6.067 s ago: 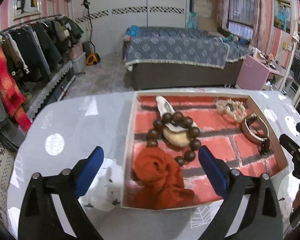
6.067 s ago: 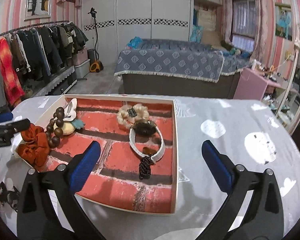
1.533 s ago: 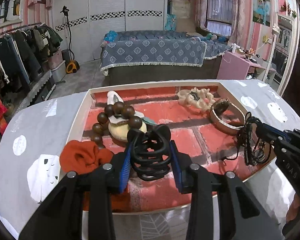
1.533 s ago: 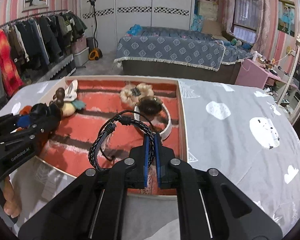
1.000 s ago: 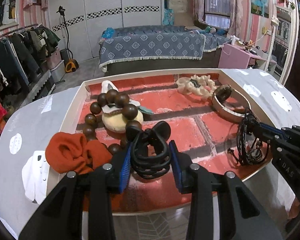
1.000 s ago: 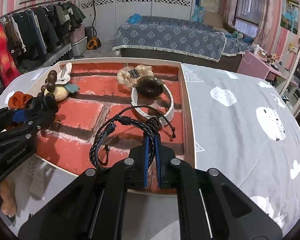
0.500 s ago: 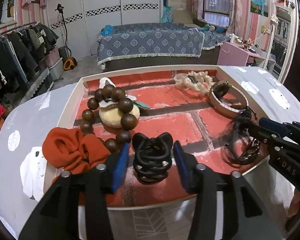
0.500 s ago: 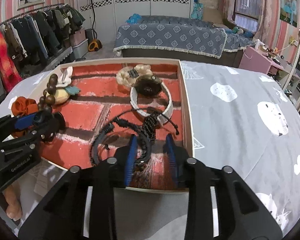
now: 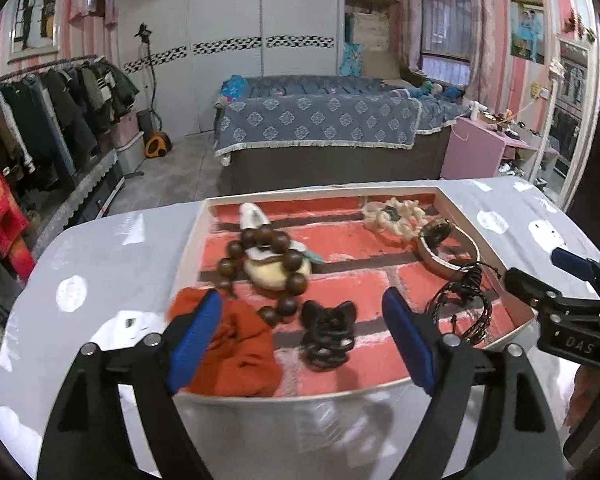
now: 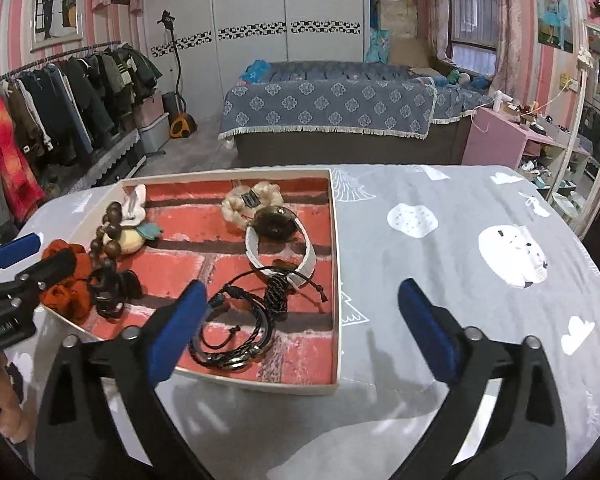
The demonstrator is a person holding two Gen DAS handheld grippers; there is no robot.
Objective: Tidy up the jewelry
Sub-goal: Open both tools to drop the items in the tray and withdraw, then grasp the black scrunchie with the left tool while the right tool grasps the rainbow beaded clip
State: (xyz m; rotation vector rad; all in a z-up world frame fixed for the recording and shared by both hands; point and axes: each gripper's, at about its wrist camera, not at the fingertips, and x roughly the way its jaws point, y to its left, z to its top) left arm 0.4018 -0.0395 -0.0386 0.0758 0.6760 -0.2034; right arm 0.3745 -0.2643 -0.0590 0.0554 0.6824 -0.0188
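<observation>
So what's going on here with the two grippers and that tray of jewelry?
A person is sorting jewelry into a tray with a handheld gripper in each hand. The left gripper has its jaws opening, with the black hair clip lying loose on the tray floor between them. The right gripper is opening too, with the black cord bracelet lying in the tray's near corner. Neither gripper holds anything.

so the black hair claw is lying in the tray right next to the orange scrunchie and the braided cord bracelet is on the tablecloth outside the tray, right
Not quite. The braided cord bracelet lies inside the tray, near its front right corner, as the right wrist view shows. The black hair claw does lie in the tray beside the orange scrunchie.
</observation>
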